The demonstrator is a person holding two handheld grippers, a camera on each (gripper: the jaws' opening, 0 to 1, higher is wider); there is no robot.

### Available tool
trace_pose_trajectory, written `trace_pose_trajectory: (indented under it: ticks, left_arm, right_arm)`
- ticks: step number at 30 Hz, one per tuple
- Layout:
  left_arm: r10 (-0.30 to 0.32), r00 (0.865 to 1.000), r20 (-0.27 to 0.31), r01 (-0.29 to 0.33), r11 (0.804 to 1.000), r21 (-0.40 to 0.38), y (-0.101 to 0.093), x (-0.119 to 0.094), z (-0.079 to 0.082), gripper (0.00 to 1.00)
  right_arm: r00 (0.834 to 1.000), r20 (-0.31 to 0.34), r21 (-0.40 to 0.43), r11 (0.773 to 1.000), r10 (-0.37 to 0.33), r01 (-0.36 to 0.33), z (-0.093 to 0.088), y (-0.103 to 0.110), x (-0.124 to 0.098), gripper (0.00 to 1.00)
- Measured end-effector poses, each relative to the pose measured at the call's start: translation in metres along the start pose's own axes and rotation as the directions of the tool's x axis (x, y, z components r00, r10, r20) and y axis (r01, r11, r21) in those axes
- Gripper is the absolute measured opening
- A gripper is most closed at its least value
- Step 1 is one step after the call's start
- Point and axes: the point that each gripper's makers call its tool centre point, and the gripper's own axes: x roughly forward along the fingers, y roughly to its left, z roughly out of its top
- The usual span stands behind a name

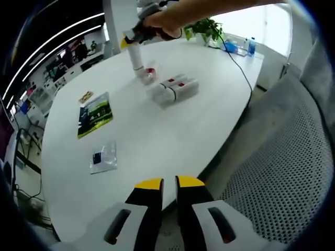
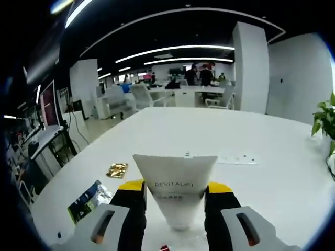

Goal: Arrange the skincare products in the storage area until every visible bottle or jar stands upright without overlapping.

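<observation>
Right gripper view is showing my right gripper (image 2: 175,201) clamping a white tube (image 2: 176,191), its flat crimped end toward the camera and its cap end pointing down at the table (image 2: 272,157). From the left gripper view, I am seeing that same tube (image 1: 136,55) being held on end over the far part of the table (image 1: 172,130), with a small red-marked item (image 1: 149,75) lying just beside its foot. Three more tubes (image 1: 174,88) are lying flat, side by side and touching, near the middle of the table; by my judgement none of these is standing yet, so most of the job is remaining. My left gripper (image 1: 168,184) is hanging at the near table edge with fingers almost together and gripping nothing. A green leaflet (image 1: 95,115) and a clear sachet (image 1: 103,157) are lying well apart from the tubes. Open white surface is lying all around the group, giving ample room; the curved right edge by the mesh chair (image 1: 282,172) is the nearest drop, in my assessment.
</observation>
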Motion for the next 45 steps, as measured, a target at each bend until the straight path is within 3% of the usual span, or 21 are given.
trace_pose_trajectory:
  ticks: [3, 10, 12, 15, 17, 19, 20, 21, 22, 25, 27, 30, 32, 35, 36, 37, 38, 40, 42, 43, 45]
  left_arm:
    - [0.002, 1.0, 0.004, -0.002, 1.0, 0.004, 0.0, 0.0, 0.0, 0.04]
    - [-0.005, 1.0, 0.001, 0.005, 1.0, 0.008, -0.001, 0.0, -0.001, 0.04]
    - [-0.005, 1.0, 0.001, 0.005, 1.0, 0.007, 0.0, 0.0, -0.001, 0.04]
    - [-0.002, 1.0, 0.003, 0.002, 1.0, 0.006, 0.001, -0.001, -0.001, 0.05]
    - [-0.002, 1.0, 0.001, 0.002, 1.0, 0.006, 0.001, -0.001, -0.002, 0.05]
    - [-0.002, 1.0, 0.002, 0.002, 1.0, 0.007, 0.002, -0.001, -0.002, 0.04]
    - [-0.001, 1.0, 0.003, 0.001, 1.0, 0.006, 0.002, -0.001, -0.002, 0.05]
    - [-0.001, 1.0, 0.002, 0.001, 1.0, 0.006, 0.002, -0.001, -0.002, 0.04]
    - [-0.002, 1.0, 0.003, 0.002, 1.0, 0.006, 0.002, -0.001, -0.002, 0.04]
    - [-0.004, 1.0, 0.004, 0.004, 1.0, 0.008, 0.001, -0.001, -0.003, 0.04]
    - [-0.006, 1.0, 0.001, 0.006, 1.0, 0.009, 0.0, 0.0, -0.003, 0.04]
    - [-0.007, 1.0, 0.0, 0.007, 1.0, 0.009, 0.0, 0.0, -0.003, 0.04]
    - [-0.007, 1.0, -0.003, 0.007, 1.0, 0.009, 0.0, 0.0, -0.004, 0.04]
    - [-0.004, 1.0, -0.008, 0.004, 1.0, 0.0, 0.001, 0.001, -0.005, 0.04]
    - [-0.004, 1.0, -0.012, 0.004, 1.0, 0.0, 0.001, 0.001, -0.005, 0.04]
    - [-0.007, 1.0, -0.01, 0.007, 1.0, 0.0, 0.0, 0.001, -0.005, 0.04]
    - [-0.007, 1.0, -0.01, 0.007, 1.0, 0.002, 0.0, 0.001, -0.005, 0.04]
    - [-0.008, 1.0, -0.011, 0.008, 1.0, 0.003, 0.0, 0.001, -0.005, 0.04]
    - [-0.009, 1.0, -0.013, 0.009, 1.0, 0.002, 0.0, 0.001, -0.006, 0.04]
    - [-0.009, 1.0, -0.013, 0.009, 1.0, 0.002, 0.0, 0.001, -0.006, 0.04]
    - [-0.008, 1.0, -0.016, 0.008, 1.0, 0.002, 0.0, 0.001, -0.006, 0.03]
  right_arm:
    - [1.0, 0.002, 0.012, 1.0, 0.027, -0.027, -0.003, 0.001, -0.004, 0.46]
    - [0.999, -0.016, 0.013, 0.999, 0.037, -0.037, -0.007, -0.003, -0.009, 0.44]
    - [0.997, -0.026, 0.016, 0.997, 0.073, -0.073, -0.008, 0.002, -0.011, 0.47]
    - [0.992, -0.043, -0.09, 0.989, 0.115, -0.118, -0.014, 0.007, -0.02, 0.49]
    - [0.988, -0.071, -0.107, 0.984, 0.139, -0.146, -0.023, 0.007, -0.026, 0.5]
    - [0.974, -0.127, -0.218, 0.953, 0.185, -0.21, -0.035, 0.005, -0.032, 0.5]
    - [0.97, -0.146, -0.286, 0.931, 0.192, -0.228, -0.038, 0.001, -0.034, 0.49]
    - [0.951, -0.2, -0.347, 0.891, 0.234, -0.292, -0.048, 0.0, -0.038, 0.48]
    - [0.942, -0.225, -0.353, 0.881, 0.247, -0.316, -0.052, -0.001, -0.04, 0.48]
    - [0.853, -0.407, -0.39, 0.782, 0.328, -0.487, -0.081, -0.003, -0.051, 0.54]
    - [0.821, -0.466, -0.436, 0.722, 0.33, -0.537, -0.088, -0.006, -0.053, 0.58]
    - [0.801, -0.504, -0.505, 0.642, 0.323, -0.577, -0.091, -0.006, -0.052, 0.59]
    - [0.8, -0.516, -0.592, 0.548, 0.306, -0.591, -0.09, -0.002, -0.051, 0.56]
    - [0.768, -0.569, -0.641, 0.426, 0.294, -0.638, -0.098, 0.005, -0.05, 0.55]
    - [0.757, -0.594, -0.659, 0.375, 0.272, -0.652, -0.102, 0.005, -0.049, 0.55]
    - [0.754, -0.606, -0.671, 0.347, 0.254, -0.656, -0.103, 0.004, -0.047, 0.53]
    - [0.755, -0.614, -0.675, 0.342, 0.23, -0.654, -0.105, 0.001, -0.044, 0.49]
    - [0.735, -0.65, -0.674, 0.299, 0.193, -0.675, -0.111, -0.002, -0.041, 0.4]
    - [0.72, -0.669, -0.68, 0.242, 0.183, -0.692, -0.115, 0.002, -0.038, 0.41]
    - [0.709, -0.683, -0.678, 0.206, 0.176, -0.705, -0.118, 0.004, -0.038, 0.41]
    - [0.698, -0.699, -0.692, 0.102, 0.154, -0.715, -0.121, 0.008, -0.037, 0.4]
